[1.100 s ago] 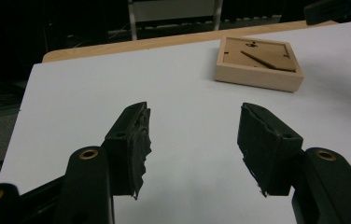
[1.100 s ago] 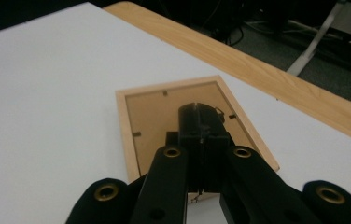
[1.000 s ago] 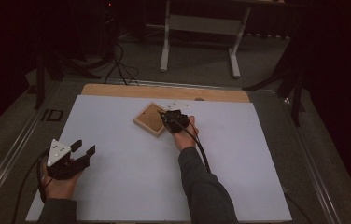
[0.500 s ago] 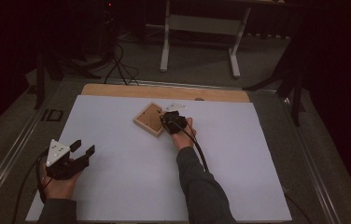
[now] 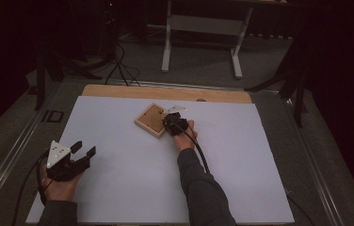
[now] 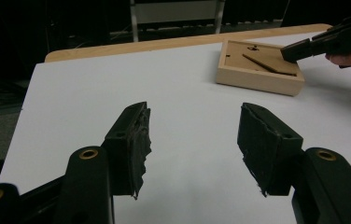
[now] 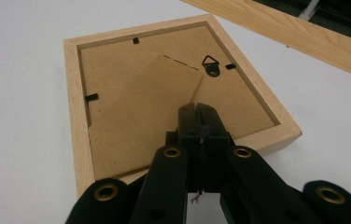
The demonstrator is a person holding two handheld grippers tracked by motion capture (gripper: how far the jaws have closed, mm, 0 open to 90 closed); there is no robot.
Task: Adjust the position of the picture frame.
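Near the centre of the high view, the wooden picture frame (image 5: 153, 120) lies face down on the white worktop (image 5: 241, 155). The right tongs (image 7: 199, 111) are closed on its cardboard stand flap (image 7: 164, 88); a hard pull could tear the flap or drag the frame. The left tongs (image 5: 84, 151), lower left, stand wide open and empty.

Wooden table (image 5: 118, 90) with pale wood strip along far edge carried a large white rectangular sheet (image 5: 241, 155) covering nearly its whole top. A square light-wood picture frame (image 5: 152, 120) lay face down, brown backing up, on the sheet near the far edge, roughly centred.
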